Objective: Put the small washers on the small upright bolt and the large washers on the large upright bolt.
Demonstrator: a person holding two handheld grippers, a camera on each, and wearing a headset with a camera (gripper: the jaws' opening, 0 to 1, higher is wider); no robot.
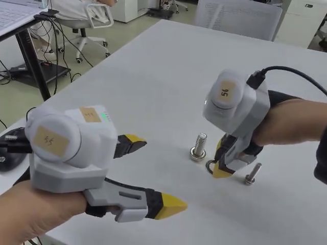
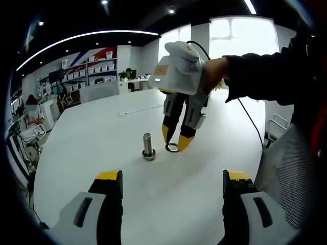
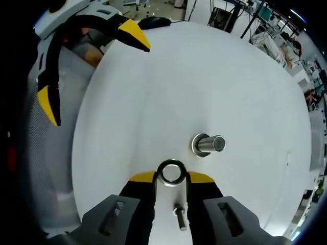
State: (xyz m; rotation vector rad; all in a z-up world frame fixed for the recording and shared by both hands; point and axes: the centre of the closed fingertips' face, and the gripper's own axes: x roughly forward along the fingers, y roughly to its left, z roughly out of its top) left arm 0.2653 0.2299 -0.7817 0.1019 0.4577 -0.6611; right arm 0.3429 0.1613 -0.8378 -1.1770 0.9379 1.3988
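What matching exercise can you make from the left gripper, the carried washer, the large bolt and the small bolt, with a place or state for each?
1 left gripper
2 washer
3 large bolt
4 small bolt

A upright, right of the right gripper in the head view
B jaws open, holding nothing
C upright, left of it in the head view
D pinched between yellow tips

Pairs: 1-B, 2-D, 3-C, 4-A

The washer (image 3: 170, 172) between the right gripper's (image 3: 170, 178) fingertips is shiny metal; the table (image 3: 204, 76) beyond them looks smooth and matt.
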